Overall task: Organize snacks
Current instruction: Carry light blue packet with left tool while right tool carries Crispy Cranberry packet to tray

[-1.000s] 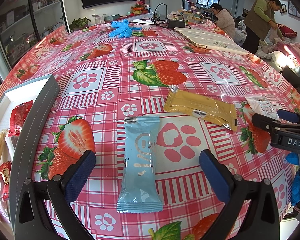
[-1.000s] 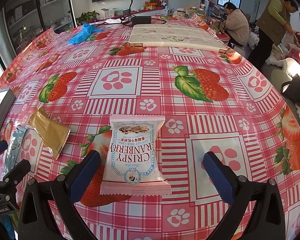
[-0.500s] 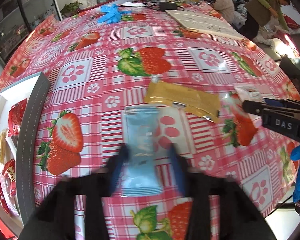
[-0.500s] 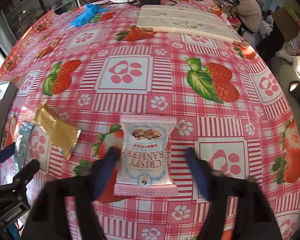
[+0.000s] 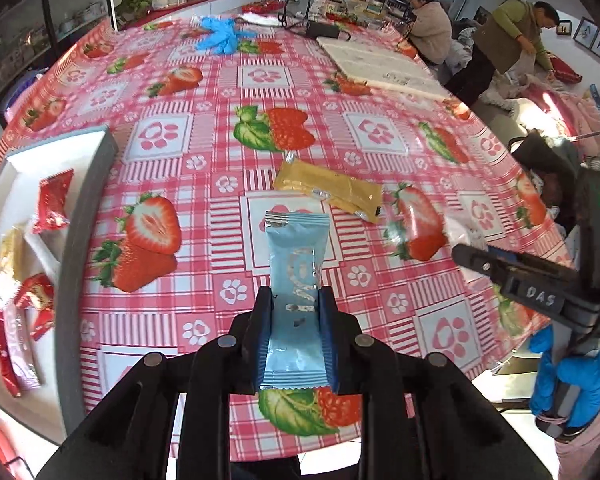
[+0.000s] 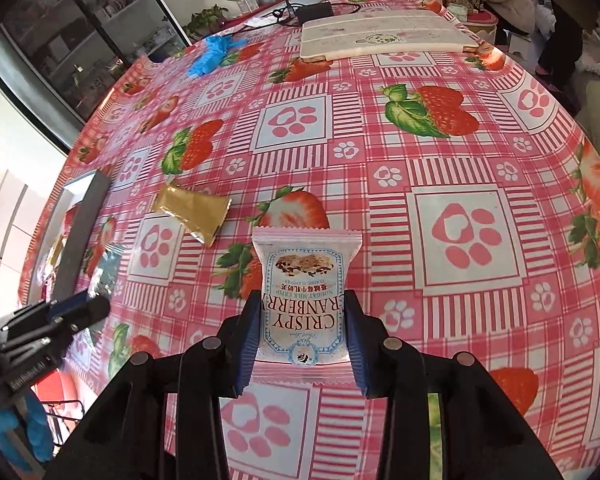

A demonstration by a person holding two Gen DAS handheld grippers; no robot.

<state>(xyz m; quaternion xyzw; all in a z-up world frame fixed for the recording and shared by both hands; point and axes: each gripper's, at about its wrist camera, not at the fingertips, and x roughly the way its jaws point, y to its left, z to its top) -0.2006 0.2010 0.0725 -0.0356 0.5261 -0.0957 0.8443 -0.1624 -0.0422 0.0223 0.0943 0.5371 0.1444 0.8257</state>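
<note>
Left gripper [image 5: 294, 336] clamps the blue packet [image 5: 296, 280]; right gripper [image 6: 302, 336] clamps the cranberry packet [image 6: 304, 300], probably bound for the tray [image 5: 80, 240] at left of frame.

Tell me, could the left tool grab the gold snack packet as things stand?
Probably not yet. The left tool is already shut on the blue packet, so it has no free grip. The gold packet lies flat on the tablecloth just beyond, with nothing on it, so the way itself looks free.
</note>
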